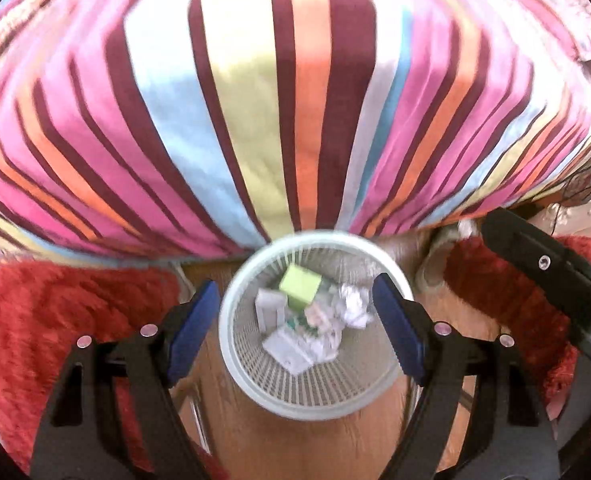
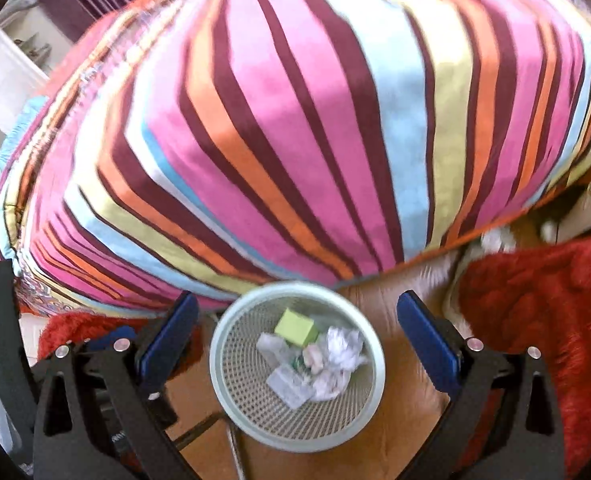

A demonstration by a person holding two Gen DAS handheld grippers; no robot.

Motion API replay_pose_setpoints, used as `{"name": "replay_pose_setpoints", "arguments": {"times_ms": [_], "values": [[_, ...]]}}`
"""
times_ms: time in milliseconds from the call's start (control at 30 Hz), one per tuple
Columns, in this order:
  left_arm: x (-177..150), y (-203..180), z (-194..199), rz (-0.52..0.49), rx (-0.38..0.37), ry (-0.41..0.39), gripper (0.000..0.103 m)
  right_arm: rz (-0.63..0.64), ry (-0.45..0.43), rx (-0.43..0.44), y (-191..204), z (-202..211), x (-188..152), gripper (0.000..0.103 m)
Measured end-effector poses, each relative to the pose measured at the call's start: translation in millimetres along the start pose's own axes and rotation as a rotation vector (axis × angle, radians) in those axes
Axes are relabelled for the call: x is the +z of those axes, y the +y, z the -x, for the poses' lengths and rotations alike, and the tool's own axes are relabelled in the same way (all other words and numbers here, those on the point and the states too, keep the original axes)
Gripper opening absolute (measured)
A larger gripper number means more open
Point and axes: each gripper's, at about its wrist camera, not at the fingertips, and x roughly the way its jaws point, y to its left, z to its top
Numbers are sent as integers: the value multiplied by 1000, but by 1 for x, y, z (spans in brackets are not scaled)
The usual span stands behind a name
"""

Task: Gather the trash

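Note:
A white mesh waste basket stands on the wooden floor below both grippers. Inside it lie a light green box, crumpled white paper and several clear plastic pieces. My left gripper hangs above the basket, pointing steeply down, open and holding nothing. In the right wrist view the same basket shows the green box and crumpled paper. My right gripper is also above it, open and empty. Its black body shows at the right of the left wrist view.
A bed with a striped bedspread overhangs just behind the basket. Red shaggy rugs flank the basket on the wooden floor. A pale shoe lies right of the basket. A white shelf stands far left.

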Motion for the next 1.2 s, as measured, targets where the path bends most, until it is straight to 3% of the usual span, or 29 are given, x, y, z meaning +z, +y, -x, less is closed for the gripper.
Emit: {"name": "replay_pose_setpoints", "arguments": {"times_ms": [233, 333, 433, 633, 1200], "values": [[5, 1, 58, -34, -5, -214, 77, 91, -175, -3, 16, 46, 3, 95], [1, -5, 81, -77, 31, -298, 77, 154, -250, -12, 28, 68, 2, 95], [-3, -7, 96, -105, 21, -350, 77, 202, -322, -24, 36, 89, -4, 95], [-7, -8, 114, -118, 49, -398, 77, 242, -398, -26, 42, 109, -10, 95], [-9, 1, 143, -74, -13, -462, 77, 194, -434, -37, 34, 108, -13, 95]]}}
